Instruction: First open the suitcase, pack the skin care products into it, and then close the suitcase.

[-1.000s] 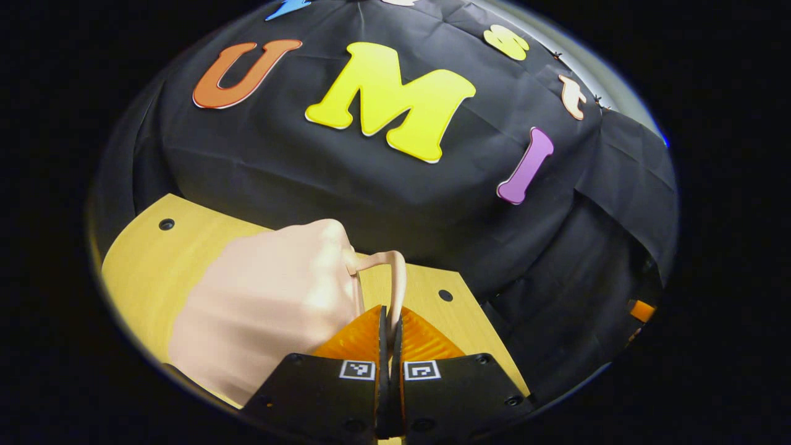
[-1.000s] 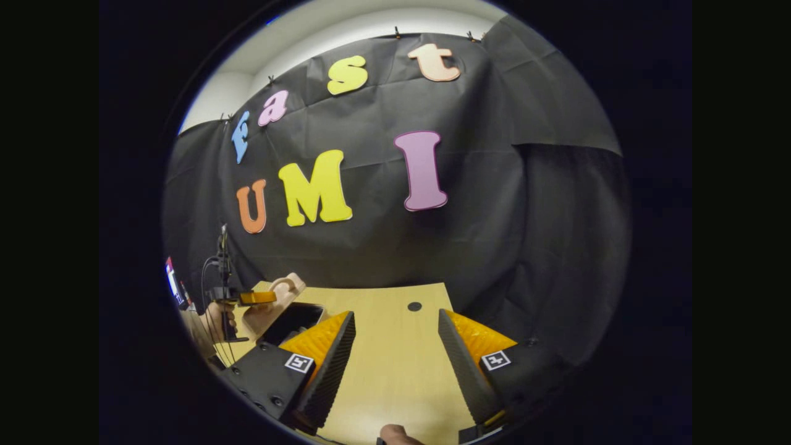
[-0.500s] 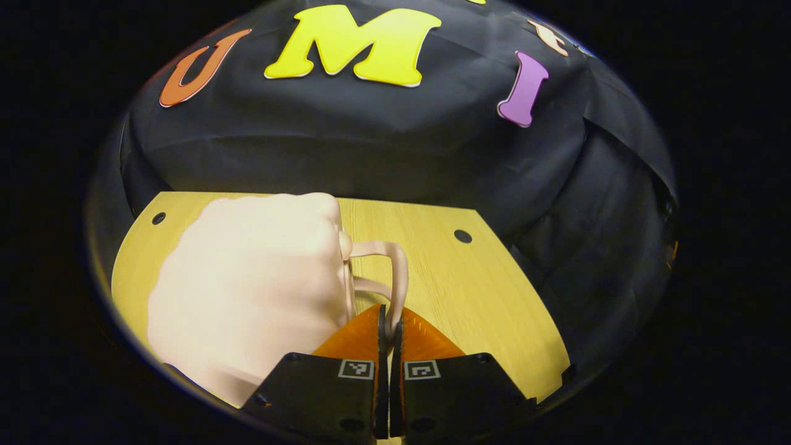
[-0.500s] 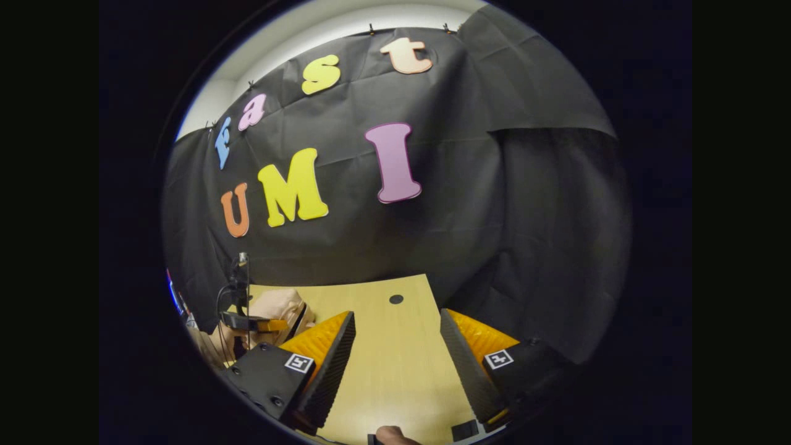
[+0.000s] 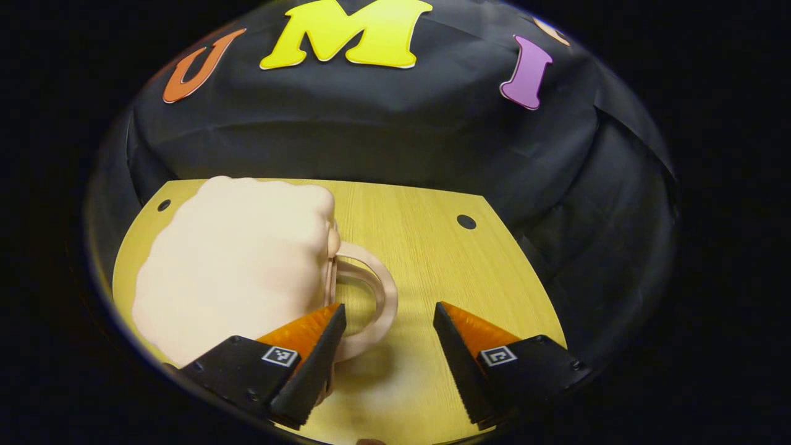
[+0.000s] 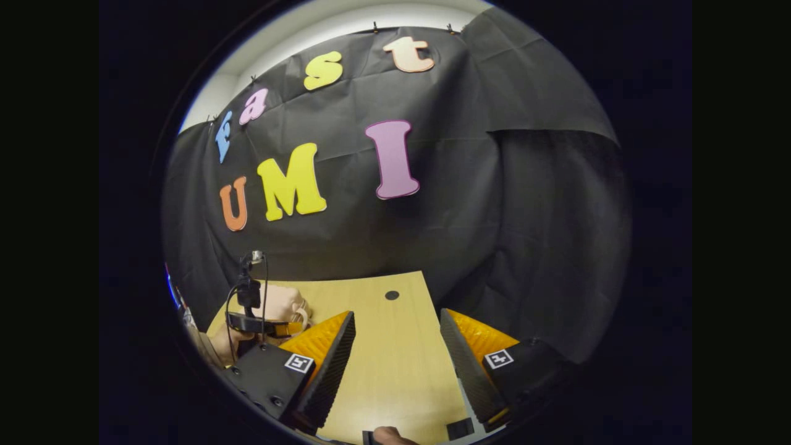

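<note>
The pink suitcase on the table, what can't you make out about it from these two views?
- Left gripper view: the suitcase lies flat, handle toward the open left tongs; its near edge is cut off and its seam or latch is not visible.
- Right gripper view: the suitcase is small, partly behind the other tongs.
- Its contents are hidden by the shell.

Light falls from above onto my counter [image 5: 420, 247], which glows a warm yellow, while the cloth wall [image 5: 371, 136] behind stays dim and matte. The pale suitcase [image 5: 241, 259] looks slightly washed out, its surface detail lost. Its handle [image 5: 377, 303] casts a soft shadow toward me. Both views bend strongly at the rim, curving the counter's edges. Focus is sharp in the centre, softer outward.
</note>
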{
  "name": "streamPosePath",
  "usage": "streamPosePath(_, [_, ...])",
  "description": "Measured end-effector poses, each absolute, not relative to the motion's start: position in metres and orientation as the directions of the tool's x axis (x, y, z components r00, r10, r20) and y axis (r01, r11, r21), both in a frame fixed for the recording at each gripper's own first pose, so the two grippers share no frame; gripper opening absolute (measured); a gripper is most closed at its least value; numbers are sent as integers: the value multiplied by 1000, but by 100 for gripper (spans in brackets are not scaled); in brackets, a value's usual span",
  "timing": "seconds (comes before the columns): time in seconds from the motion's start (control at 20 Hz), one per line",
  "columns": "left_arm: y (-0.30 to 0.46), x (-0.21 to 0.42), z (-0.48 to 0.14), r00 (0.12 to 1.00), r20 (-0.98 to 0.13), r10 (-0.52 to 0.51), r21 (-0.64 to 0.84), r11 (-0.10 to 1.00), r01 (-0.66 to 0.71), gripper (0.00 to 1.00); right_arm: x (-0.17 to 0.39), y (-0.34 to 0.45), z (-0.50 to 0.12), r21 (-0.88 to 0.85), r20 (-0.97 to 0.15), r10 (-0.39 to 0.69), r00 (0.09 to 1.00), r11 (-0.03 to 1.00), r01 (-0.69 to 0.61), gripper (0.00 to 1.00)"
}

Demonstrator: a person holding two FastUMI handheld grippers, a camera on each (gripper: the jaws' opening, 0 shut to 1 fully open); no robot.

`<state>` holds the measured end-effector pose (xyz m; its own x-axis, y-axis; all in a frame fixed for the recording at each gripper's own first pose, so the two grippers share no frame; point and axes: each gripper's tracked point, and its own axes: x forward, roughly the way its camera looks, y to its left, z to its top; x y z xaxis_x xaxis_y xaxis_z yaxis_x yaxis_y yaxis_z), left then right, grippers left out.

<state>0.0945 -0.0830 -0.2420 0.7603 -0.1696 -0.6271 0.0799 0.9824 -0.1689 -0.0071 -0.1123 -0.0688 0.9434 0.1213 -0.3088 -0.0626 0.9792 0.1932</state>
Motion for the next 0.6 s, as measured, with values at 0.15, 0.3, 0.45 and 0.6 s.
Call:
streamPosePath(0.15, [-69,82,-228,766,-632,-119,-118,991,57,97,-8,-90,-63,178,-299,145,943,980,-94,81])
streamPosePath(0.3, [-36,66,-190,811,-583,-39,-7,999,42,97,-7,-60,-52,181,-282,172,944,976,-124,81])
streamPosePath(0.45, [-5,51,-145,856,-516,20,55,998,10,96,-4,-27,-35,151,-247,182,952,977,-148,81])
streamPosePath(0.6, [29,33,-87,916,-398,57,90,996,-22,96,1,5,-19,123,-216,179,960,980,-155,77])
